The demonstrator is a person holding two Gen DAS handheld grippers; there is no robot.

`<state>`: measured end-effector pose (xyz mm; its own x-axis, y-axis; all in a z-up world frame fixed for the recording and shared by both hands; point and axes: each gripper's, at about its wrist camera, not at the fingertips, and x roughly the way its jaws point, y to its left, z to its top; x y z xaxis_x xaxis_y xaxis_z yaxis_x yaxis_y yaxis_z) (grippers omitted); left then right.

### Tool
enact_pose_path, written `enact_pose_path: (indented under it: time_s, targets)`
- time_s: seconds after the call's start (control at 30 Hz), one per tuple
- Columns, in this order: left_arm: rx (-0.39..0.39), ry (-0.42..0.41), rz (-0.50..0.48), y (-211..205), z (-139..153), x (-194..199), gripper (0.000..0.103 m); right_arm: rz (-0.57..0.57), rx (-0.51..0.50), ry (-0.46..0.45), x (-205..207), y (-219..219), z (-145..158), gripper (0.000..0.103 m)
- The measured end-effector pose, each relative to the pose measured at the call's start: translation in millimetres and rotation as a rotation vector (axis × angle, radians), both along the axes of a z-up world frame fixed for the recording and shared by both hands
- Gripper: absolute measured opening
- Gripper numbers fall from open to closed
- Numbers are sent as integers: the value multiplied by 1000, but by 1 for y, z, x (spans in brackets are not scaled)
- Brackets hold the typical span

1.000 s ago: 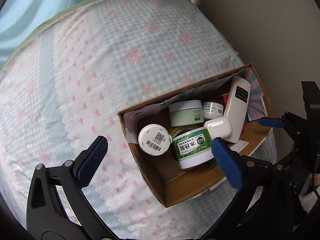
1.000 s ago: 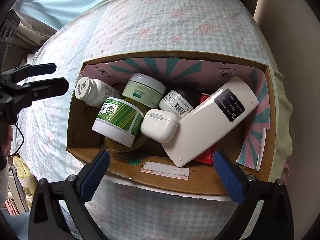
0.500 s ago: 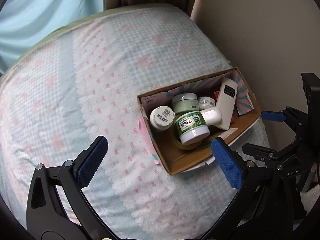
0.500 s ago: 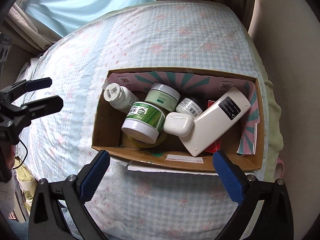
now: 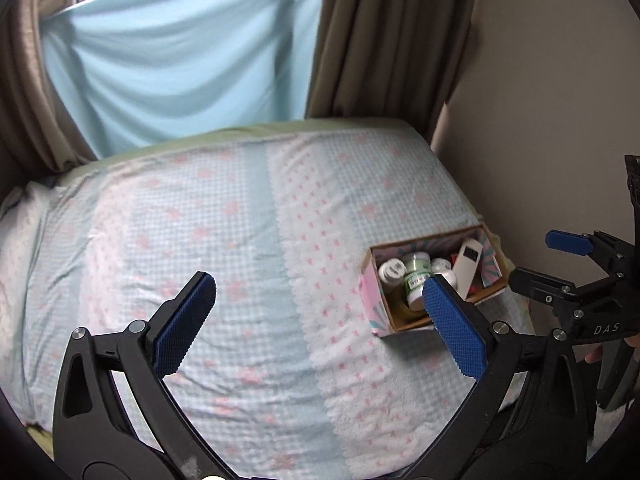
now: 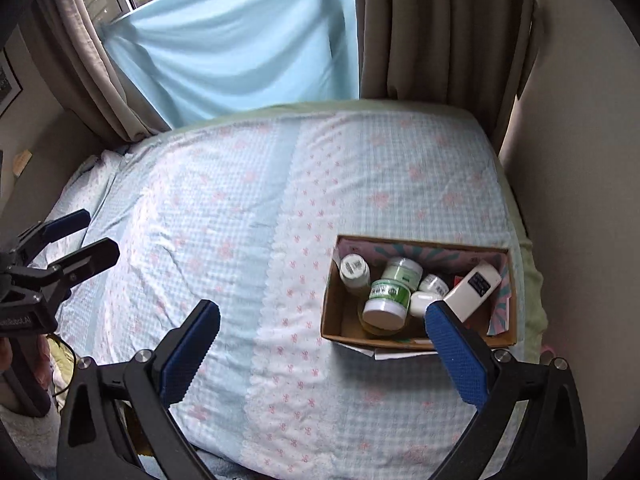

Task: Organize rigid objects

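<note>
Curtains (image 6: 440,32) and a blue sheet (image 6: 240,48) hang behind a bed (image 6: 240,220) with a checked cover. Over by the wall side sits the box (image 6: 340,316), right on the bed. Packed inside it: a white remote (image 6: 474,290) leaning at the far end, a green-label jar (image 6: 386,300), a pale green tub (image 6: 402,272), a white bottle (image 6: 354,268) and a little white case (image 6: 422,303). Left tool (image 5: 318,326) and right tool (image 6: 322,354) both hang above the bed, spread wide, nothing in them.
</note>
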<state>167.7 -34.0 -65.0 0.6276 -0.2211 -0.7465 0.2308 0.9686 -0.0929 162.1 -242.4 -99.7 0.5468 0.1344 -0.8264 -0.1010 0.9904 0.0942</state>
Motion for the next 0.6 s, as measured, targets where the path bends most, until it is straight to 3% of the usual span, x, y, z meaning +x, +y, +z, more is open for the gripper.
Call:
enact_pose_path:
  time_s: [0.13, 0.23, 0.6]
  targets:
    - [-36, -107, 86, 33, 42, -26, 103, -52, -41, -144, -16, 22, 55, 102]
    - [-42, -178, 120, 48, 60, -50, 103, -96, -44, -214, -28, 28, 78, 102]
    - [-19, -327, 118, 52, 70, -101, 103, -147, -101, -348, -66, 43, 92, 102]
